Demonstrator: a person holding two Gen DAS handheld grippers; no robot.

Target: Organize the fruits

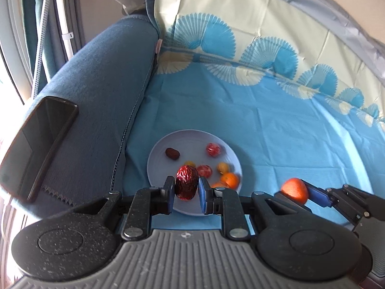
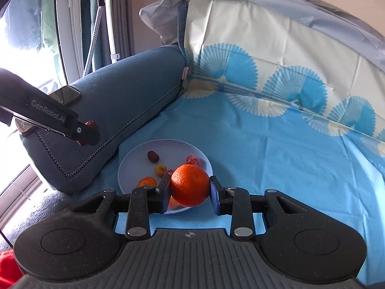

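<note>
A pale blue plate lies on the blue cloth beside the sofa arm and holds several small fruits: a dark date, red tomatoes and small oranges. My left gripper is shut on a wrinkled red date and holds it above the plate's near edge. My right gripper is shut on an orange above the plate. The right gripper with the orange shows at the right of the left wrist view. The left gripper shows at the left of the right wrist view.
A blue sofa arm rises left of the plate, with a black phone lying on it. The patterned blue and cream cloth covers the seat and backrest. Curtains and a window stand at far left.
</note>
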